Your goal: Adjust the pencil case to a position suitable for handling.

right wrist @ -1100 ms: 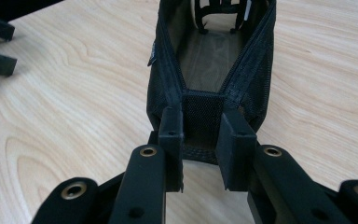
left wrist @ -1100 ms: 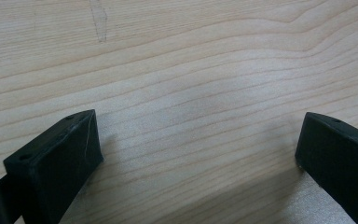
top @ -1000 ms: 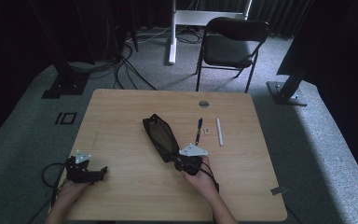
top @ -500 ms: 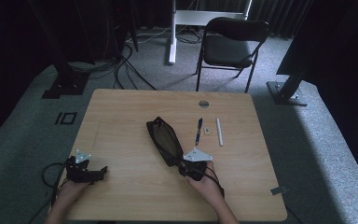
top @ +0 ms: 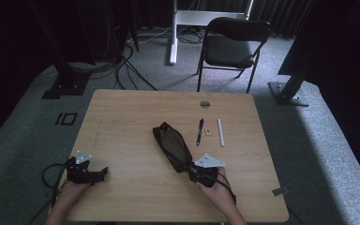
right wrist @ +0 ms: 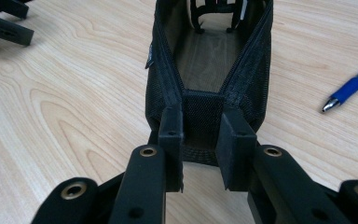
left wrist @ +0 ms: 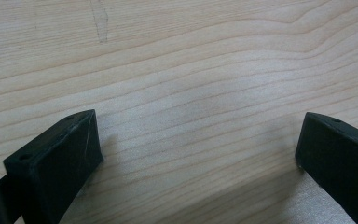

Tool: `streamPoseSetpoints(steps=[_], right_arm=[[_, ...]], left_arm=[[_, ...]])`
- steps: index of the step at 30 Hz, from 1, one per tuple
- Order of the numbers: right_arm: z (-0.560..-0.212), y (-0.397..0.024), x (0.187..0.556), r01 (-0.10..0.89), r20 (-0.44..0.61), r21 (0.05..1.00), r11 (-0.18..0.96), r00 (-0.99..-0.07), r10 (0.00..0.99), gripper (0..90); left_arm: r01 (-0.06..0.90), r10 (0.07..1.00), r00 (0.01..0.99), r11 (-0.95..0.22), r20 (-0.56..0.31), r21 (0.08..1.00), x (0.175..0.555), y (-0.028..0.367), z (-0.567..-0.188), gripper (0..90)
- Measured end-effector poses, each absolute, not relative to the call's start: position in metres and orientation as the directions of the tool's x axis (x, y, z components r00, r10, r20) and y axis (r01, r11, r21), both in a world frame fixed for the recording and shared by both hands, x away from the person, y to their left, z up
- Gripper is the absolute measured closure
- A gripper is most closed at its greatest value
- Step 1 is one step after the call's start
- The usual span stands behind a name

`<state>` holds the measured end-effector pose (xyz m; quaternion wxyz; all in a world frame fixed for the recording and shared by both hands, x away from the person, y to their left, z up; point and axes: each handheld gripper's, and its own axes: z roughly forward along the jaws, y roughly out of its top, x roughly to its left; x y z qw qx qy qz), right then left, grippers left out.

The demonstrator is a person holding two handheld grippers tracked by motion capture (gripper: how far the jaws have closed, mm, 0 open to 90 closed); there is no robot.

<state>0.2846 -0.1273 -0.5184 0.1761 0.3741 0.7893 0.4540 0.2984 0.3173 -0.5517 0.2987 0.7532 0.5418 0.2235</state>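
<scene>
**Mesh pouch clamped at its near end by the right tongs**

High view: a black mesh pouch point(top: 171, 145) is seen lying near the middle of the table point(top: 122, 117). Its long axis runs diagonally, the far end pointing toward the far-left corner, the near end toward the near-right corner. The right tongs point(top: 193, 169) are met at that near end, held by a hand point(top: 219, 193) coming in over the near edge. The left tongs point(top: 104, 171) are held close to the near-left corner, well apart from the pouch. Right of the pouch, toward the right edge, a blue pen point(top: 199, 131), a small tan piece point(top: 209, 131) and a white stick point(top: 221, 131) are laid side by side, pen and stick lengthwise toward the far edge.

Right gripper view: detail lost from above is given here. The pouch point(right wrist: 205, 70) is open along its top, zipper edges spread, the inside visible; its end panel is pinched between the two jaws of the right tongs point(right wrist: 204, 154), which are drawn close together on the fabric. The pen's point(right wrist: 349, 91) tip is seen at the right, the left tongs point(right wrist: 4, 21) in the upper-left corner.

Left gripper view: the jaws of the left tongs point(left wrist: 196, 154) are set wide apart over bare wood, nothing between them.
</scene>
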Motion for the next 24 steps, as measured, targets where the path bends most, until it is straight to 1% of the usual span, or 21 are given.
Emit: streamPoseSetpoints(steps=[4,14,24], right_arm=[[-0.519,-0.134,0.282,0.430,0.064,0.847,0.312,-0.666,0.744,73.4],[-0.517,-0.150,0.273,0.410,0.024,0.840,0.355,-0.682,0.731,73.3],[-0.517,-0.169,0.265,0.409,0.031,0.836,0.367,-0.702,0.712,73.3]], left_arm=[[0.682,0.950,0.313,-0.235,0.013,0.692,0.298,0.317,-0.552,0.3],[0.683,0.950,0.313,-0.234,0.013,0.692,0.298,0.317,-0.552,0.3],[0.683,0.950,0.313,-0.235,0.013,0.692,0.298,0.317,-0.552,0.3]])
